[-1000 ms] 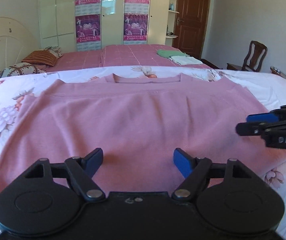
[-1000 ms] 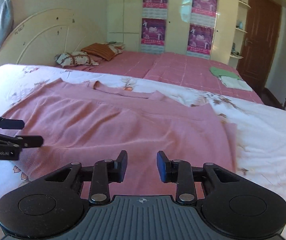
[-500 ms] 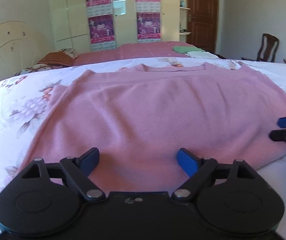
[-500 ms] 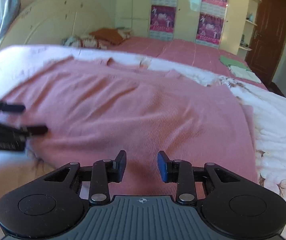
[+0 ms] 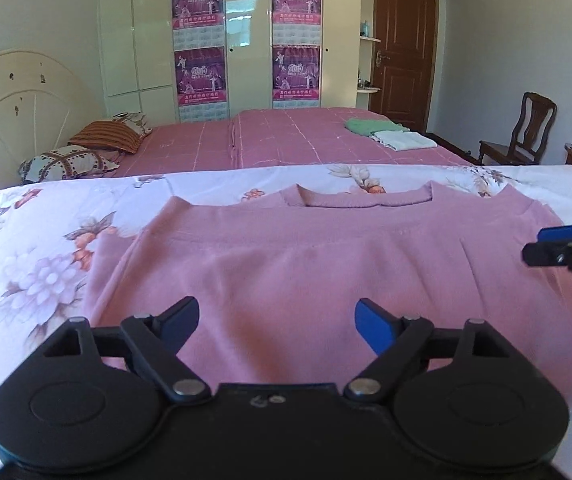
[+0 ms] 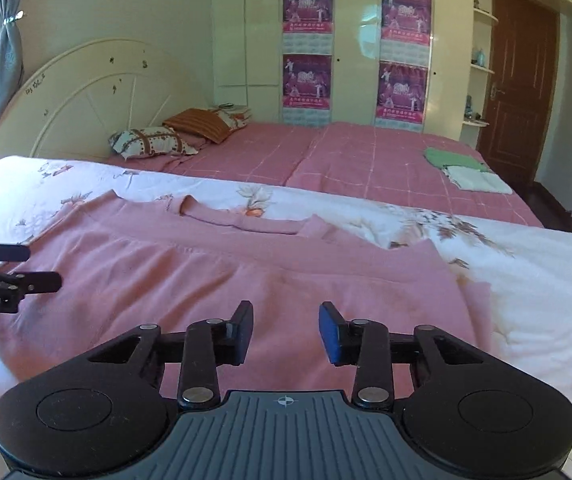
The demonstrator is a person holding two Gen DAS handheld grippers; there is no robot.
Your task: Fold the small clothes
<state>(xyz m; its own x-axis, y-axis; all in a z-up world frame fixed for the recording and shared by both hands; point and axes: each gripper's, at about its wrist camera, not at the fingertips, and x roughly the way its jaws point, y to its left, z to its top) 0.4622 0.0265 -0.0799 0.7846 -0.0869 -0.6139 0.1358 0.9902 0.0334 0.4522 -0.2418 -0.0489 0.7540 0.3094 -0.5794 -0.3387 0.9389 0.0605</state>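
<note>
A pink sweater (image 5: 326,256) lies flat on the floral bedsheet (image 5: 37,248), neckline at the far side. My left gripper (image 5: 277,314) hovers over its near left part, jaws wide open, nothing between them. In the right wrist view the same sweater (image 6: 205,276) spreads below my right gripper (image 6: 286,312), whose jaws are opening with only air between the blue pads. Each gripper shows in the other's view: the right gripper (image 5: 558,244) at the sweater's right edge, the left gripper (image 6: 33,266) at its left edge.
Beyond the floral sheet stands a second bed with a pink checked cover (image 5: 286,140), holding folded green and white clothes (image 5: 390,134) and pillows (image 5: 69,160). A wooden chair (image 5: 526,128) and a brown door (image 5: 402,40) are at the far right.
Both views swung in over the sweater and then drew back, so the whole garment and neckline show again. The right gripper's jaws stand slightly wider. The sweater has not moved.
</note>
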